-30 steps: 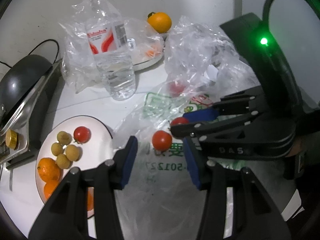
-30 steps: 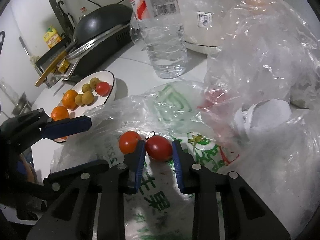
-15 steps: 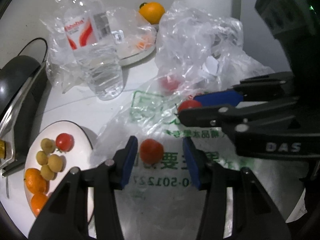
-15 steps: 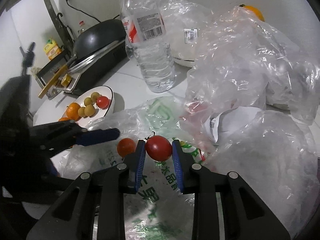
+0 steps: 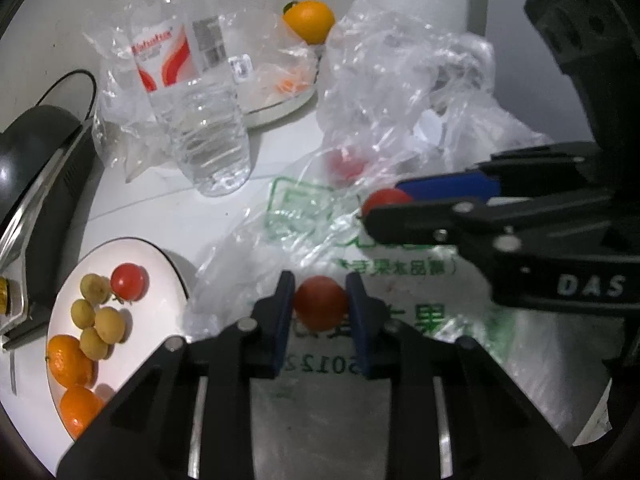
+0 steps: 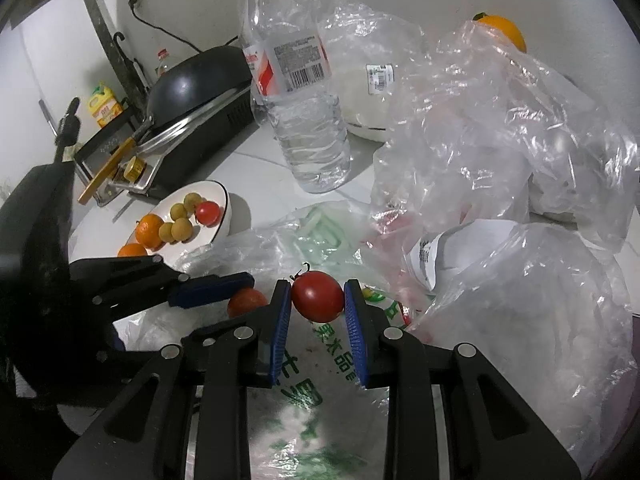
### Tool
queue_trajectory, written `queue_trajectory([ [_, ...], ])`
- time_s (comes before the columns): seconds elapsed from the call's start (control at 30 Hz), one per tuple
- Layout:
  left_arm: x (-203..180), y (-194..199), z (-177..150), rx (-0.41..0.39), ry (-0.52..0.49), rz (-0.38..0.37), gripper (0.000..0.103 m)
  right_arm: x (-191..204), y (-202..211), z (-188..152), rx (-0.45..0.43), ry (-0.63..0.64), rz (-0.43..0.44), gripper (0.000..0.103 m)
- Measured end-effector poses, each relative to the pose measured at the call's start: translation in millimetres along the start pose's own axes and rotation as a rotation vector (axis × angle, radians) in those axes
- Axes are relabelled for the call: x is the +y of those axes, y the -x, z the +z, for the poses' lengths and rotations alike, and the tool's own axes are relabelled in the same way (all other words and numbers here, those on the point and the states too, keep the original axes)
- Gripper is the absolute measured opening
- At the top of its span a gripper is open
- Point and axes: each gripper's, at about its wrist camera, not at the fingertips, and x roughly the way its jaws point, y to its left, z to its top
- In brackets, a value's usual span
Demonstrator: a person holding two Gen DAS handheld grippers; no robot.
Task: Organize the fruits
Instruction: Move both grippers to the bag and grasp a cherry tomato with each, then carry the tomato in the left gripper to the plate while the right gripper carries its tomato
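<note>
My left gripper (image 5: 320,302) is shut on a red tomato (image 5: 321,303) lying on a printed plastic bag (image 5: 320,216). My right gripper (image 6: 317,296) is shut on a second red tomato (image 6: 318,295) and holds it above the bag; it shows in the left wrist view (image 5: 386,200) too. A white plate (image 5: 160,256) at the left holds two oranges, several longans and one tomato (image 5: 128,281). Another tomato (image 5: 346,164) lies under clear plastic. An orange (image 5: 309,20) sits at the back.
A water bottle (image 5: 192,100) stands behind the bag. Crumpled clear bags (image 6: 500,140) pile up at the right. A black pan on a stove (image 6: 192,88) stands at the left. A second white plate (image 5: 280,100) lies under plastic at the back.
My left gripper moved forward and closed on the tomato on the bag. My right gripper lifted its tomato up and away from the bag.
</note>
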Motion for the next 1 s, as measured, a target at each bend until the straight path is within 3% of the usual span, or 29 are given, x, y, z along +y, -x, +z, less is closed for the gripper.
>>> queue_trajectory([
  [0.27, -2.9, 30.7, 0.2, -0.059, 0.012, -0.037, 0.027, 21.2, 9.9, 2.3, -0.026, 0.022, -0.004, 0.029],
  [1.0, 15.6, 99.7, -25.2, -0.154, 0.029, 0.006, 0.027, 65.9, 27.7, -8.6, -0.064, 0.056, -0.025, 0.029],
])
